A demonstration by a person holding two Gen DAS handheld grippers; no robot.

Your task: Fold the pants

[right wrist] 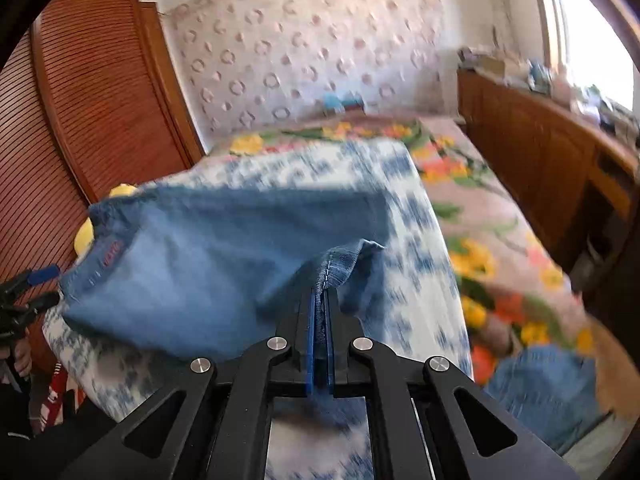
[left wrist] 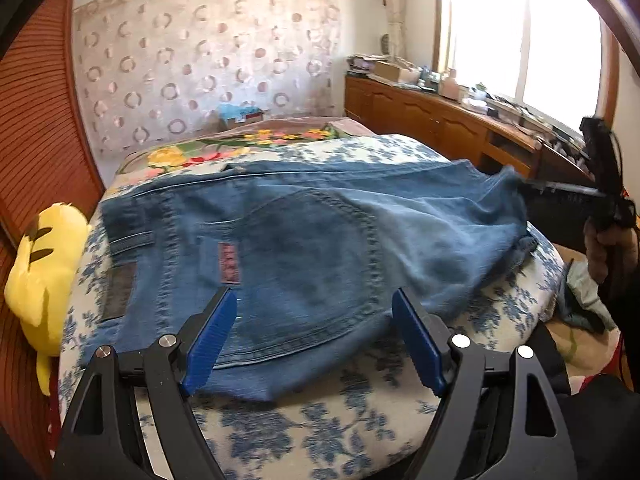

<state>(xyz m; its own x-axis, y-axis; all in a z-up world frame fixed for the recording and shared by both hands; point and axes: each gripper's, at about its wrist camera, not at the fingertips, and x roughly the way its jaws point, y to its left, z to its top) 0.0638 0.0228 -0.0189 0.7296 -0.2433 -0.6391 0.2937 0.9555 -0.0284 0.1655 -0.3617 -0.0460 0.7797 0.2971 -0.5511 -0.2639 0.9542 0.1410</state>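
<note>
Blue jeans (left wrist: 304,236) lie on a blue-and-white floral cover (left wrist: 304,436) on the bed, waistband to the left, back pocket up. My left gripper (left wrist: 314,304) is open and empty, its blue pads either side of the jeans' near edge, just above the cloth. My right gripper (right wrist: 319,300) is shut on a stitched edge of the jeans (right wrist: 224,264) and holds that part lifted off the cover (right wrist: 416,280). In the left wrist view the right gripper (left wrist: 524,192) shows at the jeans' far right end.
A yellow plush toy (left wrist: 42,276) sits at the bed's left edge by a slatted wooden door (left wrist: 36,112). A wooden cabinet (left wrist: 432,120) with clutter runs along the right under a bright window. A flowered blanket (right wrist: 500,256) lies beyond the cover.
</note>
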